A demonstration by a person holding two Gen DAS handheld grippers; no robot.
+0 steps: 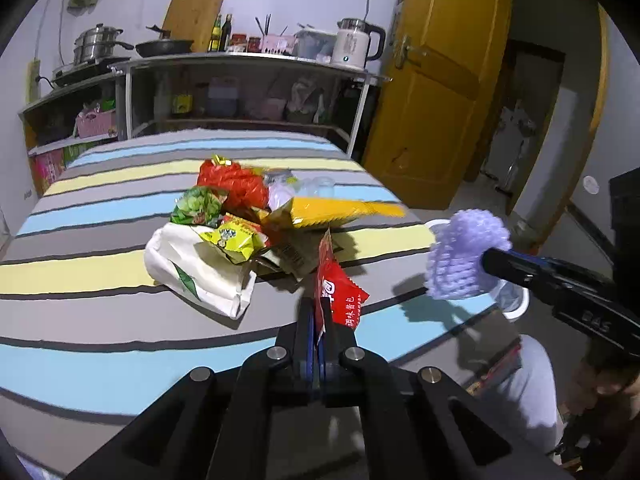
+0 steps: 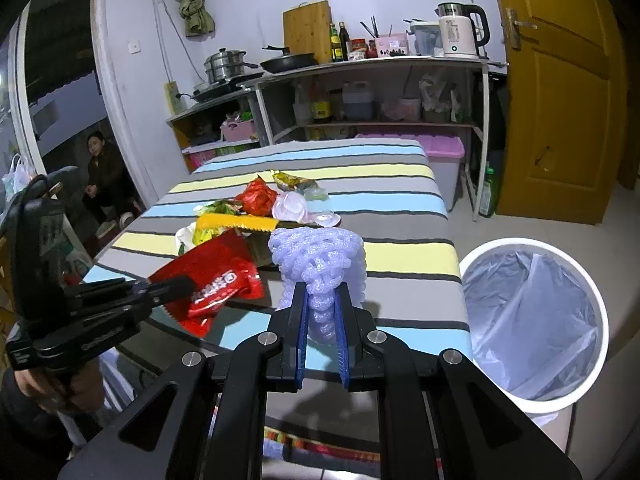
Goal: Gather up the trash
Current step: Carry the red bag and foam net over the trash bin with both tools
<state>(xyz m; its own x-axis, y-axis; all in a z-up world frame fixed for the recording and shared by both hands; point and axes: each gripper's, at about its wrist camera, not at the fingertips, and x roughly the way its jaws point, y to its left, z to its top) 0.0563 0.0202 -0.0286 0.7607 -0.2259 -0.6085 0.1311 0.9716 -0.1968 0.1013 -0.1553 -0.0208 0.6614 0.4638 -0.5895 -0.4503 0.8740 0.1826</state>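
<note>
One striped cloth surface (image 2: 400, 176), banded in grey, pale blue, pale yellow and thin black lines, fills the middle of both views and carries a single heap of litter. At its near right corner stands one round white bin (image 2: 592, 308), smooth-walled and lined with a thin, crinkled translucent bag. In the heap, the largest piece is one flat white paper bag (image 1: 192, 272) with a green mark, lying at the near left; beside it lie one long yellow wrapper (image 1: 340, 208) with a serrated edge, one crumpled red plastic bag (image 1: 232, 184) at the far side, one green snack packet (image 1: 198, 208) and one glossy yellow-green packet (image 1: 232, 240), with a few clear plastic cups (image 2: 296, 206) near the red bag. There are two grippers, both black with blue inner pads. The right gripper (image 2: 322, 312) is clamped narrowly on one lilac foam fruit net (image 2: 320, 256), a soft open-mesh sleeve that bulges above the fingers, held over the near edge of the cloth just left of the bin. The left gripper (image 1: 318, 312) is pinched tight on one shiny red sachet (image 1: 340, 292) with white printing and a zigzag edge, lifted just near of the heap.
</note>
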